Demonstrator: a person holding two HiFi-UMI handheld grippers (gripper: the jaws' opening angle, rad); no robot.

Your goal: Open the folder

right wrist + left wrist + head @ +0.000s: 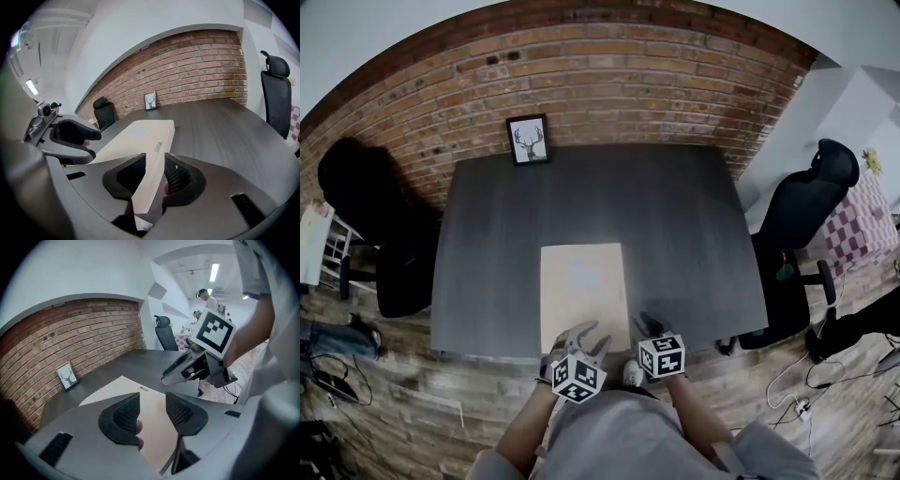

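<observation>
A closed beige folder [583,292] lies flat on the dark table [675,234], close to its front edge. My left gripper [579,337] hovers at the folder's near left corner. Its jaws stand open and only the folder's cover [123,391] shows through the gap. My right gripper [652,326] is at the near right corner, also open. In the right gripper view the folder's right edge [157,147] runs into the gap between the jaws [154,178], and the pads do not press on it. Each gripper sees the other: the right gripper [187,369] and the left gripper [70,136].
A framed deer picture [528,139] leans against the brick wall at the table's far left. Black office chairs stand at the right [811,202] and the left [370,202] of the table. Cables lie on the wooden floor at the right.
</observation>
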